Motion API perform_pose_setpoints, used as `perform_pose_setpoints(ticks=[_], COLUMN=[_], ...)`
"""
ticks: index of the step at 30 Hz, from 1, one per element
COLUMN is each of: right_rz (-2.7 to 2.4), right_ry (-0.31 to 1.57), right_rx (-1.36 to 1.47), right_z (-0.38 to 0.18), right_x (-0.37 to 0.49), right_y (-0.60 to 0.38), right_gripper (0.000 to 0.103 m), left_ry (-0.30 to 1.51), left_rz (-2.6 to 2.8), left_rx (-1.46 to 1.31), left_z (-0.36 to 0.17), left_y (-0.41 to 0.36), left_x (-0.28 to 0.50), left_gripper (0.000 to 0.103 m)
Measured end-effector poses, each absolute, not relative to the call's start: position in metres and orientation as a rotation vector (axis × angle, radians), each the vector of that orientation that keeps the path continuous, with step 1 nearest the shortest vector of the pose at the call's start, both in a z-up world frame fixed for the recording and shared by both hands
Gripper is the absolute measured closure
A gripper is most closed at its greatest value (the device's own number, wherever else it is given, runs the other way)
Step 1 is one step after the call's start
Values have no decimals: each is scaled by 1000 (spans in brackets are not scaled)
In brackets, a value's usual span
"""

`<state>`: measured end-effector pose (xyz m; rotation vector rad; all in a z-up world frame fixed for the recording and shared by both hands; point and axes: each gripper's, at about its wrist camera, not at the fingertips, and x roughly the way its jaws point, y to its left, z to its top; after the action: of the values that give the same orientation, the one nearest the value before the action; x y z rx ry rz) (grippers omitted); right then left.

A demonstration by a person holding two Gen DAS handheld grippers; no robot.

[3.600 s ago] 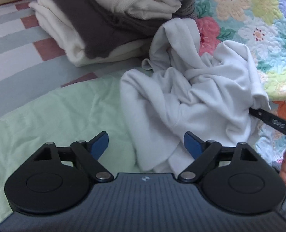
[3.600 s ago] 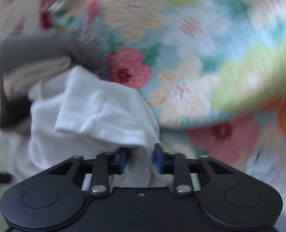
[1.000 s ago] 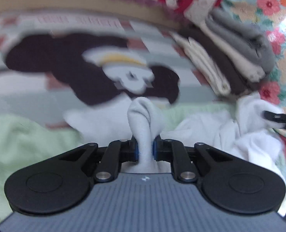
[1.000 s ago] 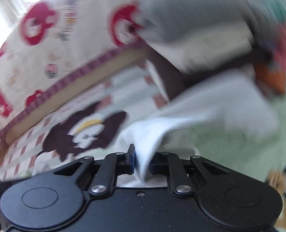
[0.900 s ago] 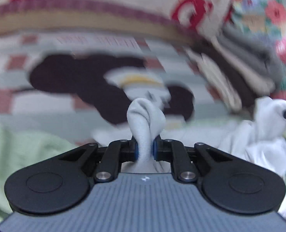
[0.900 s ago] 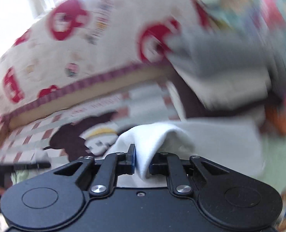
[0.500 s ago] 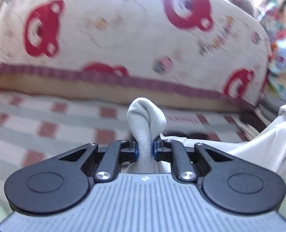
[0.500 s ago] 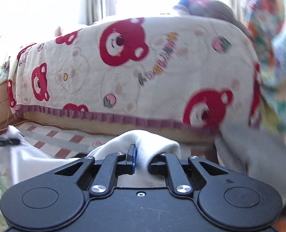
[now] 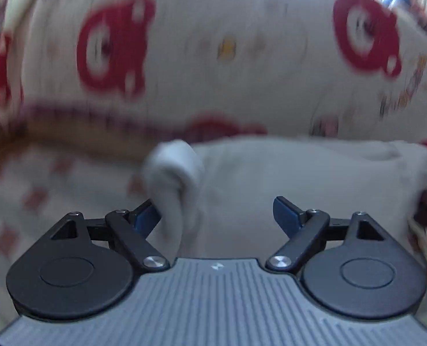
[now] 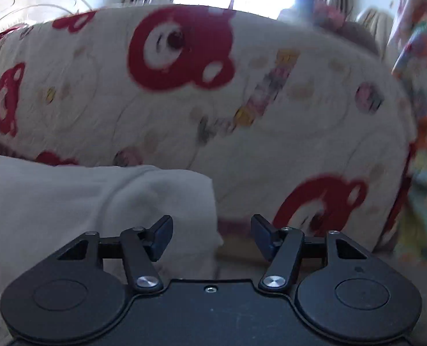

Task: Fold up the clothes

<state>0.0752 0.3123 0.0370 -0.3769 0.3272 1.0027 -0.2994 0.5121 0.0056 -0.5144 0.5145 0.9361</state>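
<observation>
Released half a second ago from both clamps, the white garment (image 9: 314, 178) now lies loose across the frame's middle, one bunched corner (image 9: 173, 173) touching the left tongs' (image 9: 216, 216) left pad. Both tongs are opening (right tongs (image 10: 212, 232) with cloth only at their left side). Behind stands a bear-print quilt (image 10: 271, 86).

- White garment (image 9: 314, 178): one, seen in both wrist views.
- Gripper: two, the left gripper (image 9: 214, 216) and the right gripper (image 10: 212, 235), each with two blue-padded fingers.
- Cream blanket (image 10: 271, 109) printed with red bears: one.
- Red bear heads on it: four at least in the right wrist view; blur hides any others.
- Floral quilt (image 10: 426, 109): one, at the right edge.
</observation>
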Motion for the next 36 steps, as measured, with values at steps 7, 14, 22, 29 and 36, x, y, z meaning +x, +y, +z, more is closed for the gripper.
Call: perform_pose_setpoints(ticks=[7, 14, 22, 29, 36], right_rz=[1284, 1459, 1434, 1193, 940], right_ry=[649, 709, 650, 743, 1015], right_rx=[-429, -562, -866, -408, -613], right_z=[-53, -84, -118, -55, -134], right_x=[-9, -74, -102, -63, -51], right_y=[297, 327, 332, 255, 210], right_gripper=[39, 36, 99, 99, 90], left_ry=[631, 662, 753, 877, 916], left_rz=[814, 631, 435, 336, 325], left_rx=[-775, -622, -606, -537, -557], left_z=[-107, -109, -130, -142, -154], left_y=[474, 447, 411, 380, 373], left_x=[-331, -285, -268, -258, -254], left_gripper=[43, 51, 51, 41, 41])
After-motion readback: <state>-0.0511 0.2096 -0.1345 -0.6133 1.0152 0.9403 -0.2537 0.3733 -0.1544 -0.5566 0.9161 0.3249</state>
